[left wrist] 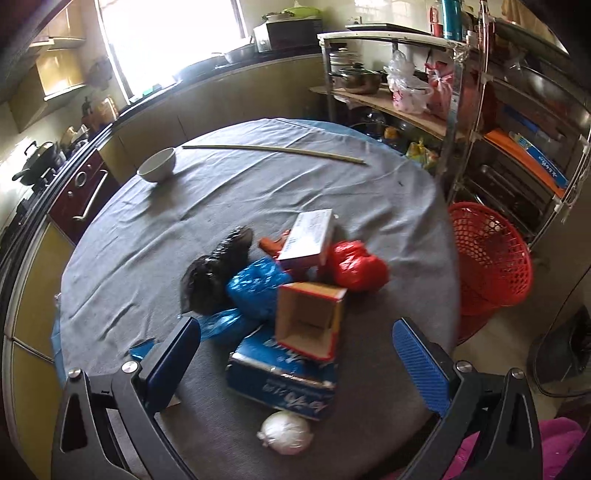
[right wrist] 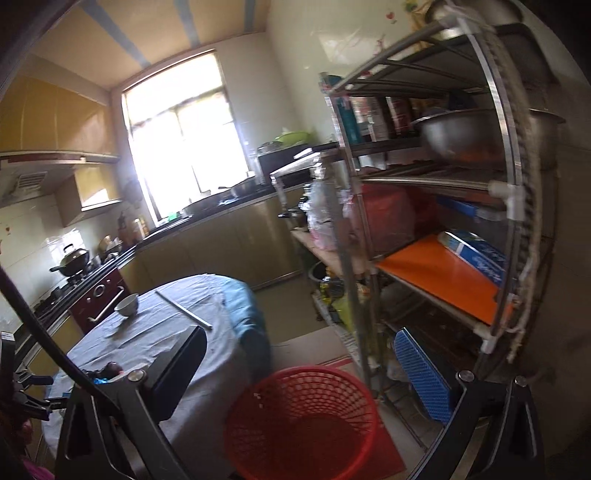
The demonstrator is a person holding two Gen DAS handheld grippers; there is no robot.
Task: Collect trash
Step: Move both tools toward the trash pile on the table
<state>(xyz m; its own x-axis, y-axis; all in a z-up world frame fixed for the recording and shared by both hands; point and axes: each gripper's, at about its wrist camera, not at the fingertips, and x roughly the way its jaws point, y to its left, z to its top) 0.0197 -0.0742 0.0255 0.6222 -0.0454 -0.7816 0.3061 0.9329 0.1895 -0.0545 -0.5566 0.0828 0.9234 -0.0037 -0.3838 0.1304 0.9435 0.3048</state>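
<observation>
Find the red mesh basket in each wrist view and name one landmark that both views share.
Left wrist view: the red mesh basket is at the right edge, on the floor beside the table.
Right wrist view: the basket is at bottom centre, between the gripper's fingers.
Shared landmark: the white bowl on the tablecloth.

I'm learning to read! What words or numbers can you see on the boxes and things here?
None can be read for sure.
Blue box on the table: white writing, too blurred.
White and purple box: print too small.
Blue box on the shelf: white writing, blurred.
Shelf bottles: labels unreadable.
</observation>
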